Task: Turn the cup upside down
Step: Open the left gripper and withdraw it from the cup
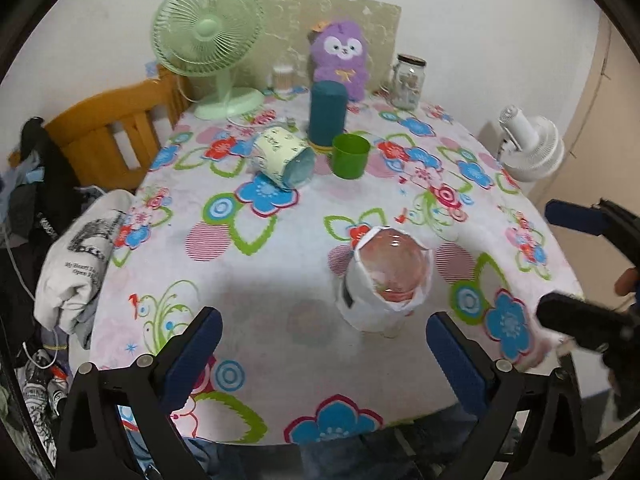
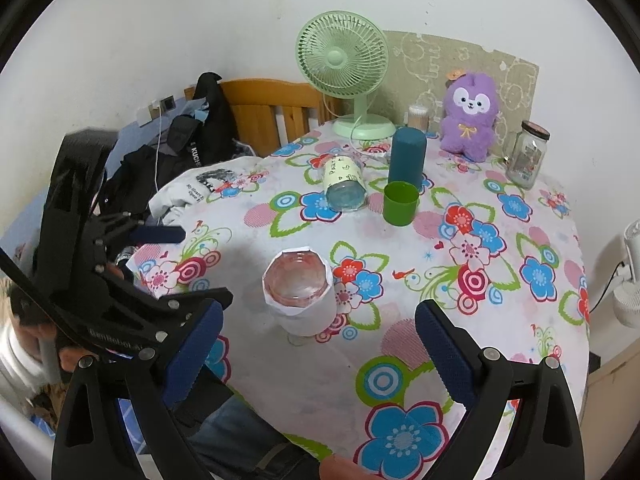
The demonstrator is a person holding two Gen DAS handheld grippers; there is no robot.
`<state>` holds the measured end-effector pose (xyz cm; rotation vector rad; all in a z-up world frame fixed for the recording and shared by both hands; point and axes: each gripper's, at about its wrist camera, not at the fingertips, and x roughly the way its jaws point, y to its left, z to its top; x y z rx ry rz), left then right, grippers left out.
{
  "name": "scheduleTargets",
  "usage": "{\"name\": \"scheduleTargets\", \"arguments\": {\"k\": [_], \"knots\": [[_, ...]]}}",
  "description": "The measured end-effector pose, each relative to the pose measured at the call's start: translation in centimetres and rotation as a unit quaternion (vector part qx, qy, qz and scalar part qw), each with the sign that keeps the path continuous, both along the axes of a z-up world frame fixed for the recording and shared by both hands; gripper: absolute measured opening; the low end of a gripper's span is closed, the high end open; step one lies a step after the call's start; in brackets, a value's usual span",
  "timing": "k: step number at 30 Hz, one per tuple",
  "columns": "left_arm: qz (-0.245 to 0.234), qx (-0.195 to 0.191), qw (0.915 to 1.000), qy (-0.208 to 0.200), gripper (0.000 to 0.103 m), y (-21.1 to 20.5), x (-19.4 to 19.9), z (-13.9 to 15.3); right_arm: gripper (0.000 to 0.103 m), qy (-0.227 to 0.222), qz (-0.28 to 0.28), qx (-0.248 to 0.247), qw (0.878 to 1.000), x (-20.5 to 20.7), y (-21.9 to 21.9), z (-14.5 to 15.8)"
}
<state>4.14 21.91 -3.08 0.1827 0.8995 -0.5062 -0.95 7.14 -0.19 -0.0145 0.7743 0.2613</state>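
Soft even light — fisheye warp, blurred edges.

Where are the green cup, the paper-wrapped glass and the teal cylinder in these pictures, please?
green cup (image 1: 349, 157): left wrist view, on its outer wall.
paper-wrapped glass (image 2: 310, 312): right wrist view, on its paper wrap.
teal cylinder (image 1: 327, 114): left wrist view, on its side.

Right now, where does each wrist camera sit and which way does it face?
Left wrist: behind the open left claw, at the table's near edge, facing the paper-wrapped cup and far wall; the right claw shows at its right.
Right wrist: behind the open right claw, facing the same cup; the left claw shows at its left.
Shared: cup, green cup, green fan.
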Motion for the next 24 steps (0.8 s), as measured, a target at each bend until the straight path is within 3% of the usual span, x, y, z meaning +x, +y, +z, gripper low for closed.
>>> {"name": "scheduleTargets", "arguments": {"k": [12,24], "knots": [[0.045,-0.046,0.9976,-0.026,0.103,1.0,-0.1,-0.9,0.098,-0.006,-0.013,-0.009,1.0,-0.3,0.3,-0.4],[0.043,-0.048,0.9973,-0.034,0.103,0.3,0.5,-1.5,0.098,0.006,-0.018,-0.005,1.0,0.3,0.0,-1.3]]}}
